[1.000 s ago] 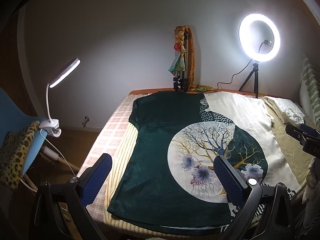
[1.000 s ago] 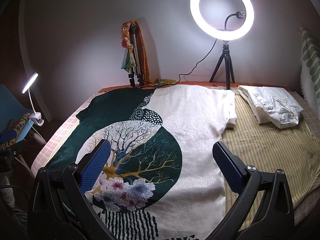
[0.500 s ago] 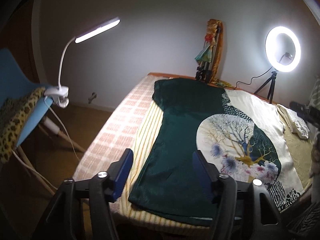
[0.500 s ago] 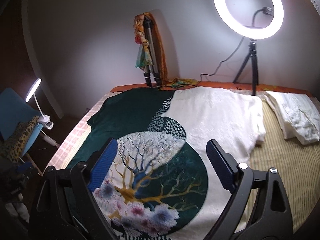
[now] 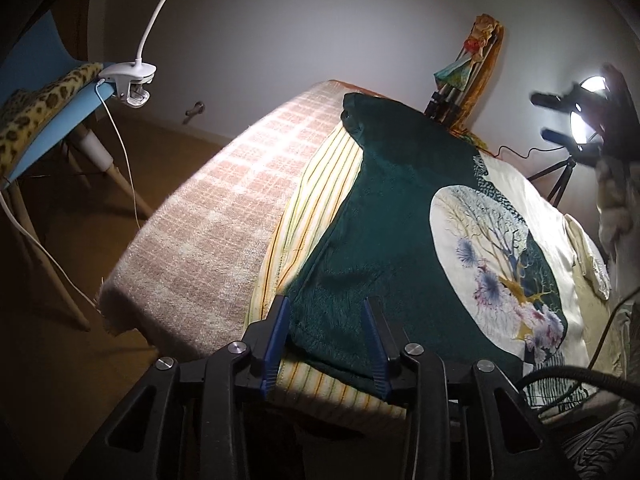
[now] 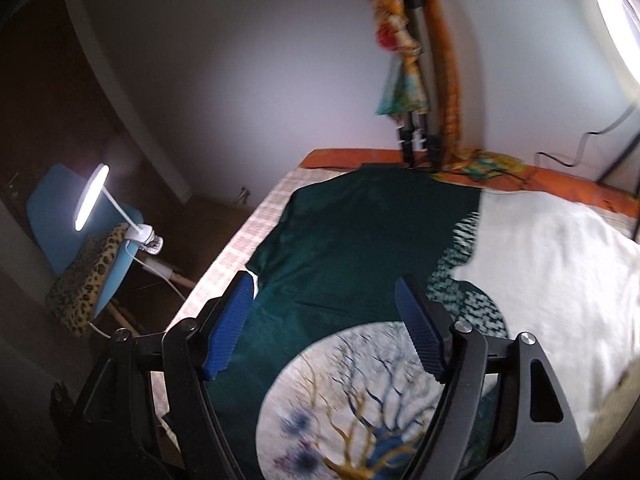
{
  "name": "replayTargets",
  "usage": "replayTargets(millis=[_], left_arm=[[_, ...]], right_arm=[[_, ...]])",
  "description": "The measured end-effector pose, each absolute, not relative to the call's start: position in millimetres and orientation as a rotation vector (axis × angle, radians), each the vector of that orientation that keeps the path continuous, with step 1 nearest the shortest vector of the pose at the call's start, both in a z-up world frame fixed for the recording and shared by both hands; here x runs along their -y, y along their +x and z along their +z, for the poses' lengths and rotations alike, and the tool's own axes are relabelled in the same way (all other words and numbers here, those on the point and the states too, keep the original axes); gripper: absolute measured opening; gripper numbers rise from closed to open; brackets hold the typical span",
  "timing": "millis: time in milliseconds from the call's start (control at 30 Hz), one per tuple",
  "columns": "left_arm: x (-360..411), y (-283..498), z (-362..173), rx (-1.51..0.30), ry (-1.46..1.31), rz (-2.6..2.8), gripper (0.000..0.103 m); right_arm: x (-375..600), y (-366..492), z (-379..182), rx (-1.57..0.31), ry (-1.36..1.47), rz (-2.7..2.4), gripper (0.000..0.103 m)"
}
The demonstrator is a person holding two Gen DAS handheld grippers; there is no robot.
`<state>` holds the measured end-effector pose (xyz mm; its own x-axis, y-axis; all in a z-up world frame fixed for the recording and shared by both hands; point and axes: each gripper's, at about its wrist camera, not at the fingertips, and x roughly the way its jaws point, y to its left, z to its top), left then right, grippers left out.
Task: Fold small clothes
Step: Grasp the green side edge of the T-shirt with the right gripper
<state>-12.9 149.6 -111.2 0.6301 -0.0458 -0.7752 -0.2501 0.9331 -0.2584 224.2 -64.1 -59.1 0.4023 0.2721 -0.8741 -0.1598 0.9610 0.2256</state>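
In the left wrist view, the shirt (image 5: pixel 384 248) lies flat on the bed (image 5: pixel 208 216), soft and light, likely to sag; its near green corner is the place to pinch. The left gripper (image 5: pixel 326 332) is closing around that corner, not yet pressing. In the right wrist view, the shirt (image 6: pixel 360 240) is green and cream with a tree print; the right gripper (image 6: pixel 324 320) hangs over the green half, closing, holding nothing.

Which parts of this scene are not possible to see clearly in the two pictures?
- Near hem of the t-shirt: left wrist view, partly covered by the left gripper, whose jaws are closing; contact unclear.
- Tree print: right wrist view, smeared by motion blur, lower part cut by the frame edge.
- Ring light: right wrist view, cut off by the right edge.
- Right gripper: left wrist view, blurred against the glare.
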Motion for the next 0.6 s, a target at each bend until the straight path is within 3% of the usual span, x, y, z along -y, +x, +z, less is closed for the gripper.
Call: replayTargets(millis=[333, 600], left_arm=[[-152, 12, -126, -0.916, -0.372, 0.147, 0.036], [-157, 20, -131, -0.925, -0.367, 0.187, 0.036]], right_arm=[[8, 311, -135, -1.206, 0.105, 0.338, 0.064], [-15, 370, -194, -1.247, 0.150, 0.321, 0.064]])
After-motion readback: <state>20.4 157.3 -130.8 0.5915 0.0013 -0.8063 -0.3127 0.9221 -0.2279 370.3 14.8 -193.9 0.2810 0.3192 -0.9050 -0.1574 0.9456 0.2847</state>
